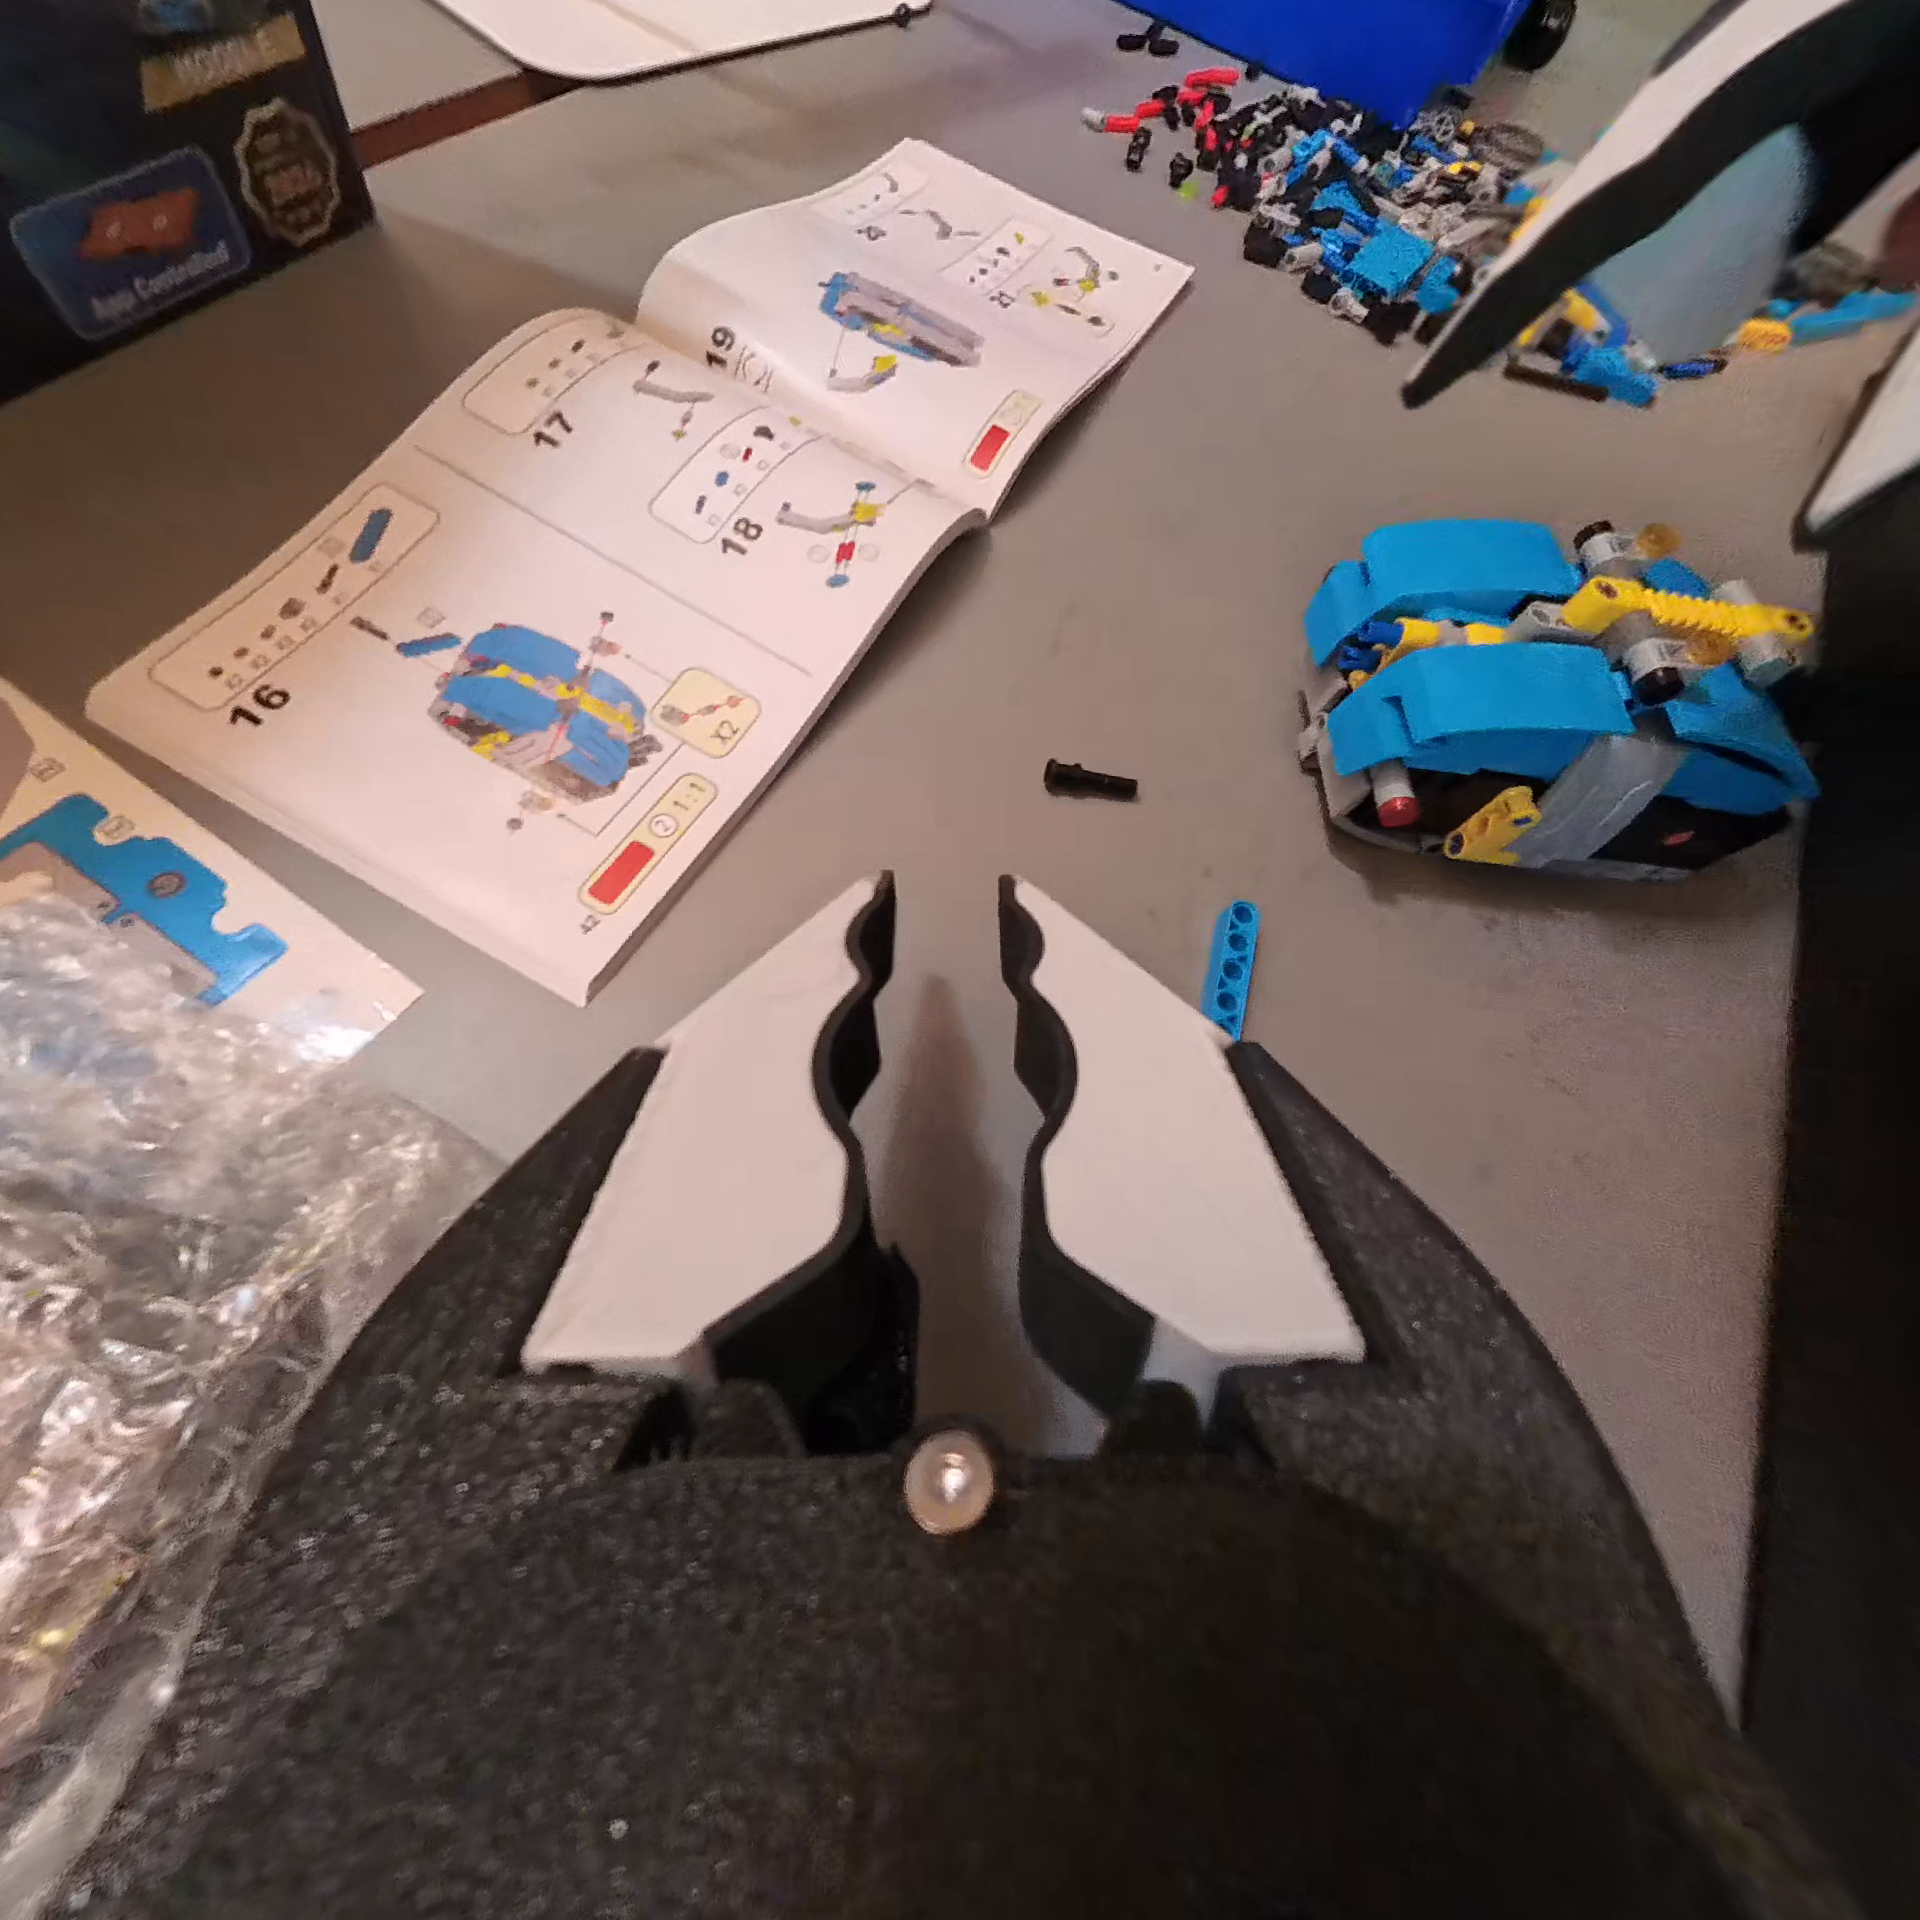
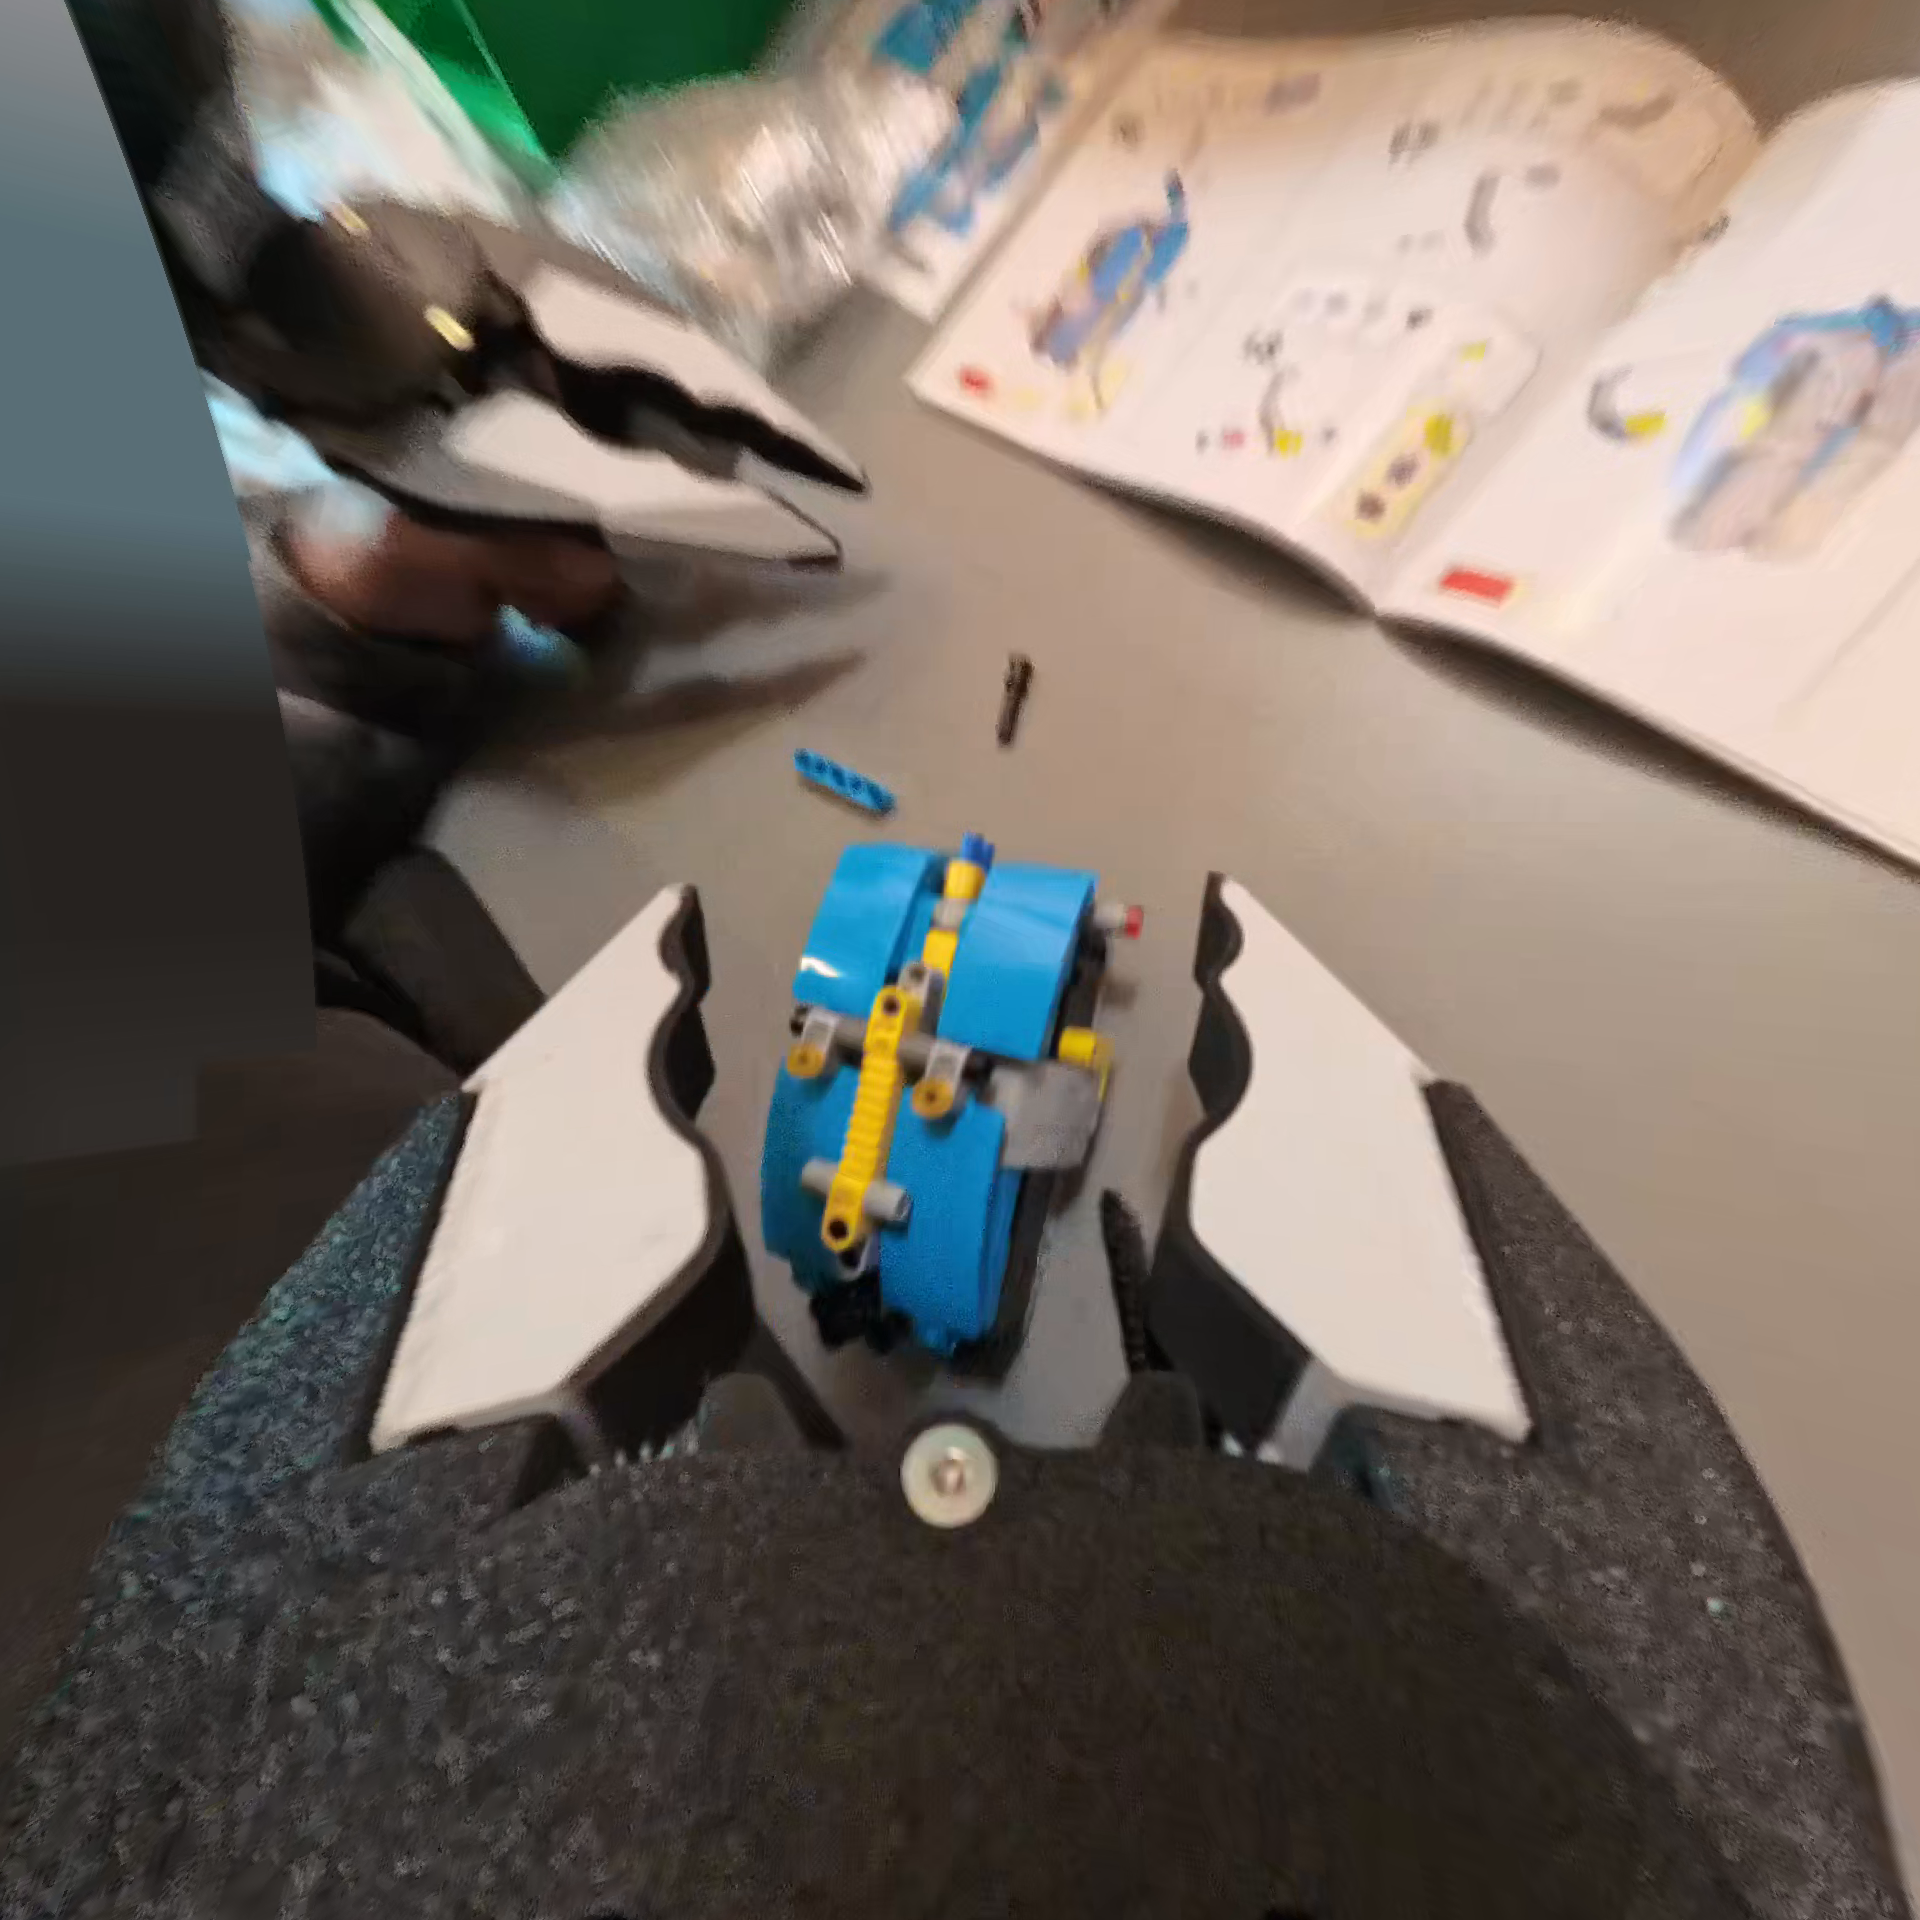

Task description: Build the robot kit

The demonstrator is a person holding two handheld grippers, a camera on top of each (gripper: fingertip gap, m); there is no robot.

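A small blue, yellow and grey brick model (image 2: 935,1091) stands on the grey table between the fingers of my right gripper (image 2: 951,894). That gripper is wide open, and neither finger touches the model. The model also shows in the left wrist view (image 1: 1538,707), at the right. My left gripper (image 1: 945,894) is empty, with a narrow gap between its fingers, low over the table. A black pin (image 1: 1089,779) lies just beyond its tips. A short blue beam (image 1: 1231,966) lies beside its right finger. Both pieces also show in the right wrist view, the pin (image 2: 1013,696) and the beam (image 2: 844,781).
An open instruction booklet (image 1: 623,582) lies to the left. Crinkled clear plastic bags (image 1: 135,1247) and a printed sheet (image 1: 135,883) lie at the near left. A pile of loose parts (image 1: 1351,197) and a blue bin (image 1: 1351,42) are at the back right, a dark box (image 1: 156,177) at the back left. My hands' fingertips stand some 15 centimetres from each other. It is some 7 centimetres from my left tips to the pin (image 2: 1013,696). It turns up in the left wrist view (image 1: 1091,778) as well.
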